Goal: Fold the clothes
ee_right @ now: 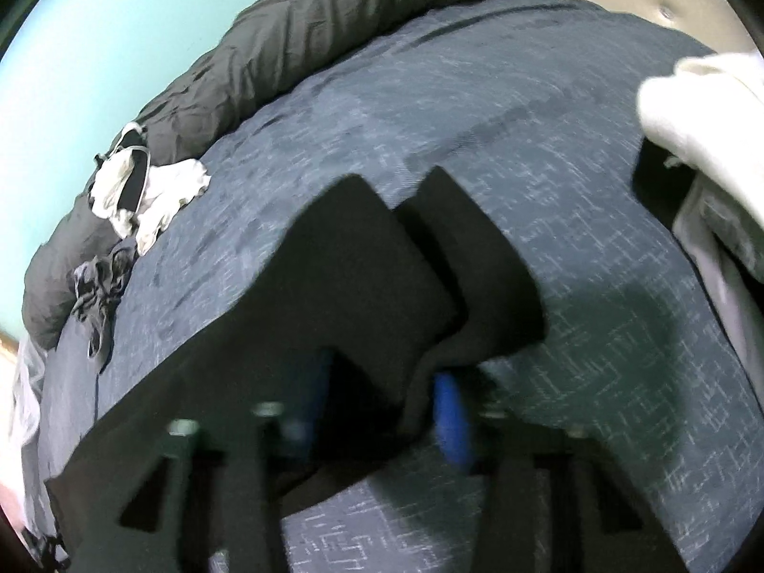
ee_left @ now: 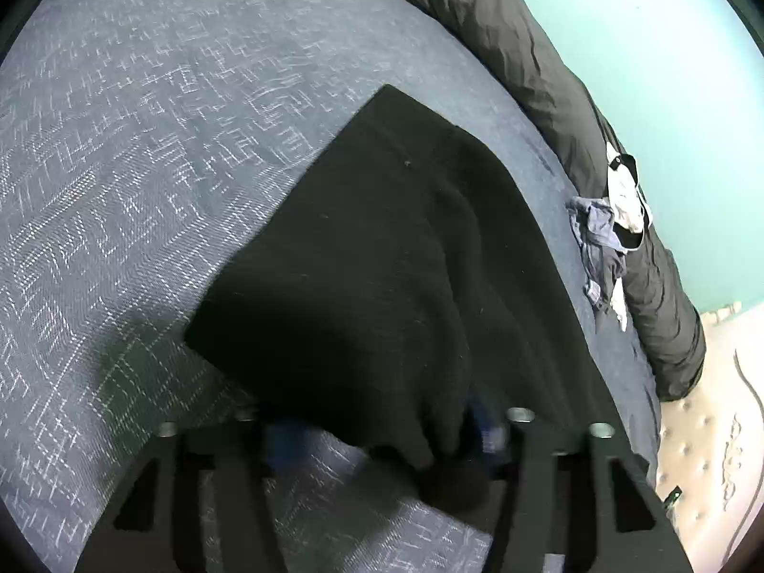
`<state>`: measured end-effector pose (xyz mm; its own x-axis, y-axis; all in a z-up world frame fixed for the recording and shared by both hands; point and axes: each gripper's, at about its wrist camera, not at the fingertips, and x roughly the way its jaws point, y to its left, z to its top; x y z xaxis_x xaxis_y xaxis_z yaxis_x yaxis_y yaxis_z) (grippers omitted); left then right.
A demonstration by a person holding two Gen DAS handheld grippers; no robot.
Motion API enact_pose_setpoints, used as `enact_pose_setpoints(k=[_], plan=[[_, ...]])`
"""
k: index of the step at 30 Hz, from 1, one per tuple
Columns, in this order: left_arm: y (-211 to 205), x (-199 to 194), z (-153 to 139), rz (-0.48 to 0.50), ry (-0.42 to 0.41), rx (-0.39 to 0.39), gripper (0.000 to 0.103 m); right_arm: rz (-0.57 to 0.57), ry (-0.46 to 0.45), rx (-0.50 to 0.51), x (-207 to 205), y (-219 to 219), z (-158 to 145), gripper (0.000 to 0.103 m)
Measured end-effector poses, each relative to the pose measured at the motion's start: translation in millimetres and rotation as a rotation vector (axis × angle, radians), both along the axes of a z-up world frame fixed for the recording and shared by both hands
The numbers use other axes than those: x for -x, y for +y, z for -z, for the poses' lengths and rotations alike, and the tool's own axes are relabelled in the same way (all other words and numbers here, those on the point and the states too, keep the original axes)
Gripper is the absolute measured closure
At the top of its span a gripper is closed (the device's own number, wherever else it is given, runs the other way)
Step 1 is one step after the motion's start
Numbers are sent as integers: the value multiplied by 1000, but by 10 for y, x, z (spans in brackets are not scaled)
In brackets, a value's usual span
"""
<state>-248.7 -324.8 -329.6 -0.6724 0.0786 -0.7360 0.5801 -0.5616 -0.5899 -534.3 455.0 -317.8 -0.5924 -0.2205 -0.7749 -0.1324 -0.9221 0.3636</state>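
The left gripper (ee_left: 382, 434) at the bottom of its frame is black, with round silver screws on top and cut-out holes in its arms. The right gripper (ee_right: 382, 410) looks the same, with blue pads (ee_right: 451, 415) on its fingers, all blurry.

Both wrist cameras look forward and down from close above the bed (ee_left: 143, 143). They share the black garment (ee_left: 382, 262), the grey duvet (ee_right: 296, 33) and the turquoise wall (ee_left: 644, 71).
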Motion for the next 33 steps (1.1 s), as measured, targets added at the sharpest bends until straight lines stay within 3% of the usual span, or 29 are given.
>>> enact_pose_setpoints(k=[1, 3, 5, 12, 21, 29, 33], plan=[[-28, -15, 5, 0, 5, -8, 63, -5, 7, -8, -9, -15, -22, 92], [-68, -29, -21, 8, 14, -4, 75, -12, 29, -19, -45, -31, -107, 95], [-78, -17, -107, 24, 26, 17, 79, -11, 65, -38, -97, -39, -254, 96], [-149, 3, -538, 36, 81, 53, 82, 2, 148, -60, -300, -66, -917, 97], [-345, -418, -989, 6, 114, 60, 83, -25, 183, -24, -888, -74, -1556, 97], [-533, -1306, -928, 11, 86, 41, 83, -68, 100, 9, -1706, -83, -1231, 97], [-583, -1721, -741, 4, 49, 20, 83, -87, 48, 24, -2127, -84, -1020, 97]])
